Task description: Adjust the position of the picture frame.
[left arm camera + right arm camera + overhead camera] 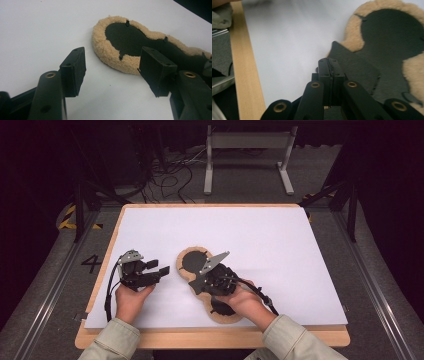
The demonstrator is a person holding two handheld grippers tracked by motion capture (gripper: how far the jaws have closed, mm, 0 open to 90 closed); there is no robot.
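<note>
I see a wooden tabletop (210,338) covered almost to its edges by a white sheet (250,240); bare wood shows as a strip along the near edge and down the left side. Near the sheet's front middle lies a fleecy tan pad (192,261) with a dark inner face, shaped like two rounded lobes joined by a neck.

My left tongs (161,270) rest just left of the pad, apart from it, their jaws spread wide; in the left gripper view the pad (110,53) sits beyond the gap between them. My right tongs (328,62) sit over the pad's middle with the jaws pressed together; I cannot tell whether anything is caught between them. In the right gripper view a flat dark flap (354,67) of the pad lies just under and beyond the tips.

Beyond the tabletop the room is dim: grey floor, a tangle of cables (167,177), a pale metal stand (247,155), and yellow-black tape (67,217) at left.
</note>
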